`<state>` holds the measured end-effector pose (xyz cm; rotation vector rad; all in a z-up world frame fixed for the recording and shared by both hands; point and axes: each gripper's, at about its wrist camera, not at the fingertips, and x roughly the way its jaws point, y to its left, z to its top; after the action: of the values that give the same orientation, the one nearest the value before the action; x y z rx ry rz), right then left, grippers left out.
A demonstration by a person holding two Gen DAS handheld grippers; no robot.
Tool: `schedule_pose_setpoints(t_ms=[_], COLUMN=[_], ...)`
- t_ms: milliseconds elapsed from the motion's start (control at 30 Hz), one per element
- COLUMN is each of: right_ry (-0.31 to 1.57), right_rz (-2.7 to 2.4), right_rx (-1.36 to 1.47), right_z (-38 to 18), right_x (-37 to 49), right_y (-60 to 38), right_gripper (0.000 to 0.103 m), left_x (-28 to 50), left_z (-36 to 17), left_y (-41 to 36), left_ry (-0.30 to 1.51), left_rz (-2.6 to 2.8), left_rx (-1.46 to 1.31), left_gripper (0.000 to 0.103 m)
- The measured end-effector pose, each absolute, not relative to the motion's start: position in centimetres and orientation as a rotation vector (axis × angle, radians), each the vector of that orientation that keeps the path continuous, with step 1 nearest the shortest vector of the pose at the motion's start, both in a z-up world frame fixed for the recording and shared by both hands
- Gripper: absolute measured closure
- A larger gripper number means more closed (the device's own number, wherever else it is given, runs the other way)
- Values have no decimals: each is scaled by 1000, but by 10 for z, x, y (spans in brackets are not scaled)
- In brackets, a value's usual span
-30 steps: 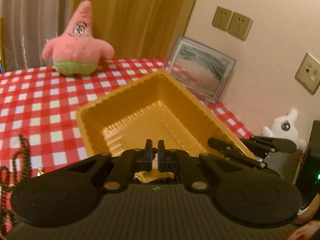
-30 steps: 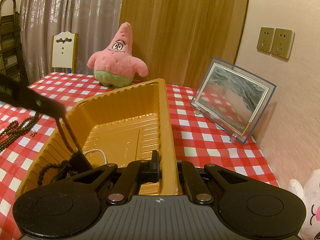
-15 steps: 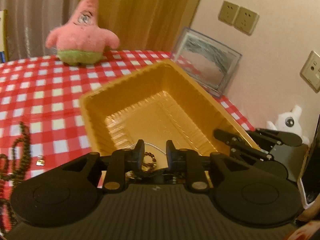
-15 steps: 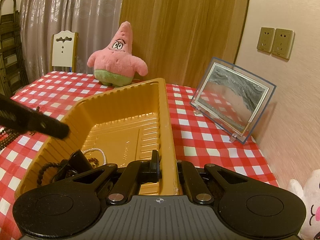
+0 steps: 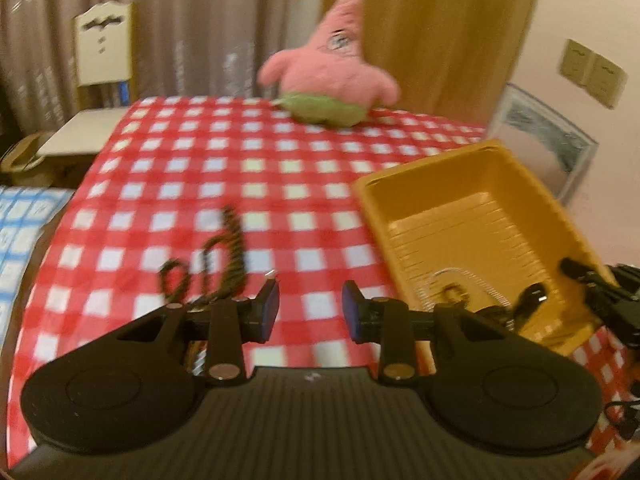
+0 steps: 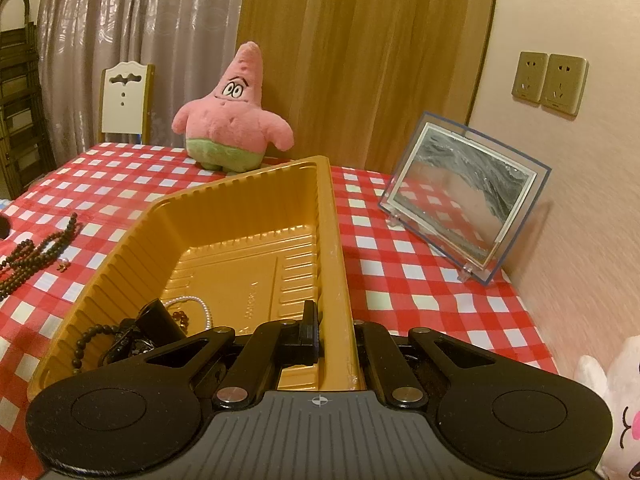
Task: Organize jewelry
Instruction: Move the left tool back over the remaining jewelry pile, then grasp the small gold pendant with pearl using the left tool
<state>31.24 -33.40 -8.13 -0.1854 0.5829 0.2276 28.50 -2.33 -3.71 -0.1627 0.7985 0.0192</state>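
The left gripper hangs over bare checked cloth, its blue-padded fingers spread apart with nothing between them; its jaws have just been opening. The table, under a red-and-white cloth, lies open ahead of it as far as the pink starfish plush at the far edge, and the left edge of the table drops away beside a white chair. A long dark bead necklace lies looped on the cloth just ahead and left of the left fingertips, with a small pale earring-like piece beside it. The gold plastic tray sits toward the right side of the table, ribbed along its walls and floor. Its near end holds a white pearl strand, a dark bead bracelet and a black object I cannot make out; the far half is bare. The right gripper is clamped on the tray's near right wall, one finger inside and one outside the rim. A framed sand picture stands near the right edge, by the wall.
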Motion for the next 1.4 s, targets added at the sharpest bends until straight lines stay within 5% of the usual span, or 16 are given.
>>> schedule_pose_setpoints(t_ms=[1400], right_ry=[584], right_rz=[206], right_rx=[-185], right_z=[-81], right_x=[311], right_y=[-338], right_gripper=[100], left_x=[262], left_z=[-93], left_y=[-12], left_ry=[858], left_rz=[40], left_rx=[-60], left_gripper=[73])
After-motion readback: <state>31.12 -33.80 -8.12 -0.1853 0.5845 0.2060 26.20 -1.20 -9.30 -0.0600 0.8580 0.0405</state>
